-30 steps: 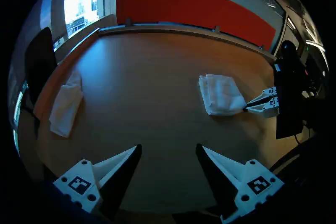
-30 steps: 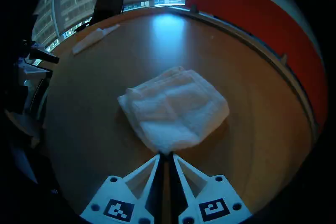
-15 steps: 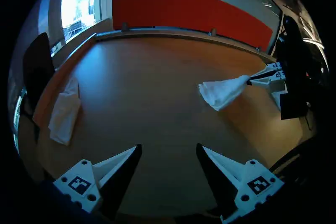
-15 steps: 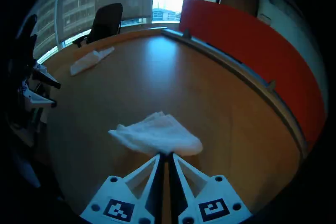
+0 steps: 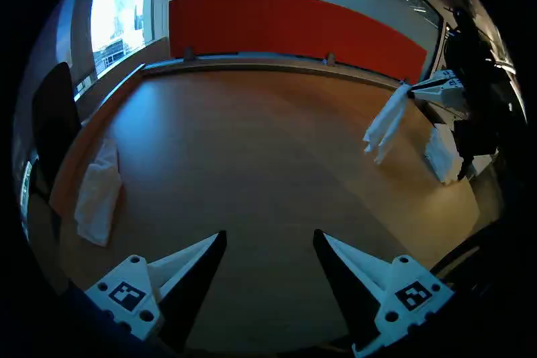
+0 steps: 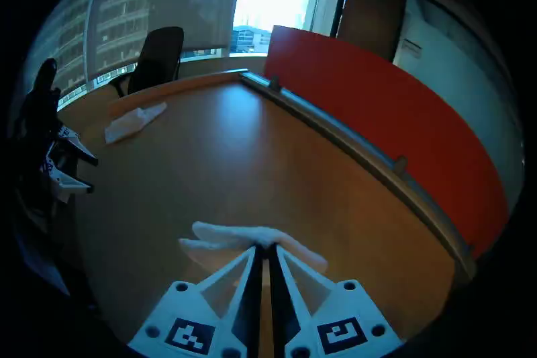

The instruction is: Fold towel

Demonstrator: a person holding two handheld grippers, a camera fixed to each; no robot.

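The right gripper (image 6: 266, 248) is closed, its two fingers pressed together on a corner of the towel (image 6: 225, 236), which bunches just past the fingertips at the bottom centre of the right gripper view. A second ago that towel lay as a flat folded square on the worktop (image 6: 221, 156) with the same fingers closed at its near corner. Half a second ago it was half raised. Now it is clear of the wood altogether.

In the left gripper view the left gripper (image 5: 268, 232) sits at the bottom of the frame with its fingers spread wide and nothing between them, as in both earlier pictures. Beyond it the worktop lies bare where the square was. At the right edge, the towel hangs from the raised right gripper as a long, narrow, limp strip.

Farther off, at the left edge of that view, a second towel (image 5: 97, 190) lies rumpled near the worktop's rim, in the same place as before, and behind everything runs the red screen (image 5: 295, 22).

Held by one corner, the folds look to be dropping out. That suggests the towel is either being carried off as finished or shaken loose for a fresh fold. If it is a fresh fold, the open left gripper would likely need to catch a free corner.
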